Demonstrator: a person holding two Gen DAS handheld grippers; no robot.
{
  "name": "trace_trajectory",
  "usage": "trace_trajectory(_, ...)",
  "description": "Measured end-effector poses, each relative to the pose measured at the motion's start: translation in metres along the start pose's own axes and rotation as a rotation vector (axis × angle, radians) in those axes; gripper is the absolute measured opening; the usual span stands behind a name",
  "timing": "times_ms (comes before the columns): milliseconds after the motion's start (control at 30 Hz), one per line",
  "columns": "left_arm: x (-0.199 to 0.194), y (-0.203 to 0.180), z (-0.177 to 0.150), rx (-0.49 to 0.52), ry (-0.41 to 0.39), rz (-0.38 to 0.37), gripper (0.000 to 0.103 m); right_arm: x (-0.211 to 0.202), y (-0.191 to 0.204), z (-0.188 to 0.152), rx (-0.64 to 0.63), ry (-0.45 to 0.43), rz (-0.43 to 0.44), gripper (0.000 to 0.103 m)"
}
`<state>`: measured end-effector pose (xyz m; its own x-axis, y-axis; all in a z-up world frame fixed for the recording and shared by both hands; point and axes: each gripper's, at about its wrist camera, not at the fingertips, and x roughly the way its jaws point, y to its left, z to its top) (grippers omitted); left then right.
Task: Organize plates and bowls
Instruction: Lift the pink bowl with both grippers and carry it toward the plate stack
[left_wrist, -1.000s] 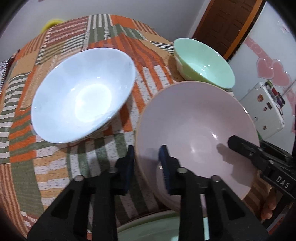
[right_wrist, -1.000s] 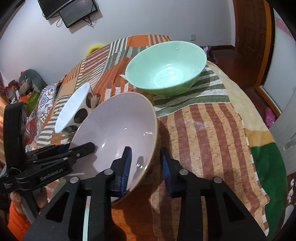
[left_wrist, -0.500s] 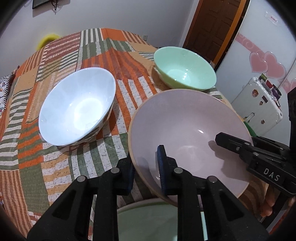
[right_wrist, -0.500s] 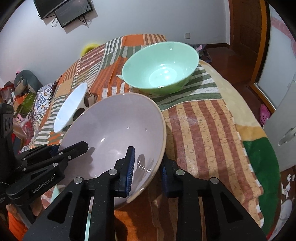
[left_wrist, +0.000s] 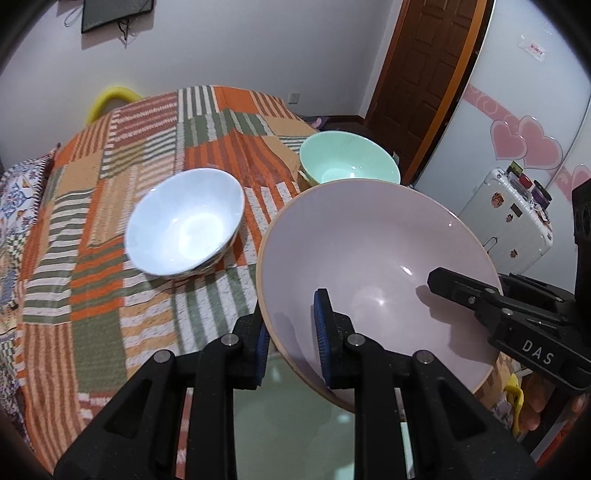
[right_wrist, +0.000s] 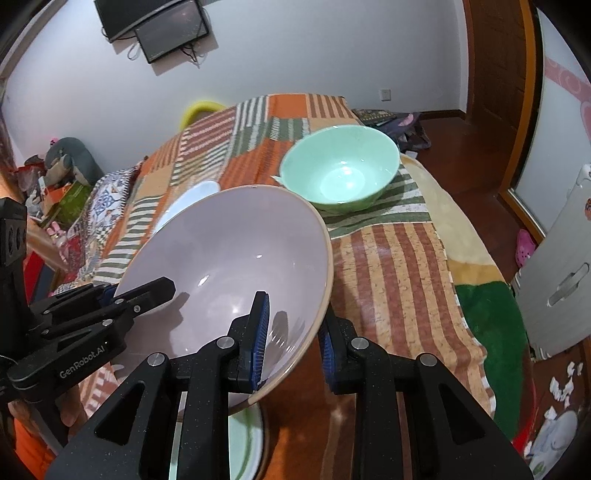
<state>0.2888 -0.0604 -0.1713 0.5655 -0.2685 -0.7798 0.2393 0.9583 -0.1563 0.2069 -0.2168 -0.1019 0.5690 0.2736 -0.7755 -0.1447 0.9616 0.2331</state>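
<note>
I have the left hand-held gripper (left_wrist: 291, 345) clamped on the near-left rim of the pink bowl (left_wrist: 373, 273), the right hand-held gripper (right_wrist: 291, 341) clamped on its opposite rim; bowl tilted, clear of the striped blanket (left_wrist: 122, 295). Ahead of the left one sits the white bowl (left_wrist: 184, 230). Beyond the right one, the green bowl (right_wrist: 340, 173); below both, a pale green plate (left_wrist: 295, 424).

Opposed wrist views — shared pink bowl (left_wrist: 373, 266)
</note>
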Motion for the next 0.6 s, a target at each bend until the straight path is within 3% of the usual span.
trace_trajectory(600,-0.091,0.031,-0.052,-0.074,-0.033,0.099,0.021,-0.025,0.065,-0.028,-0.095,-0.011,0.098,0.023)
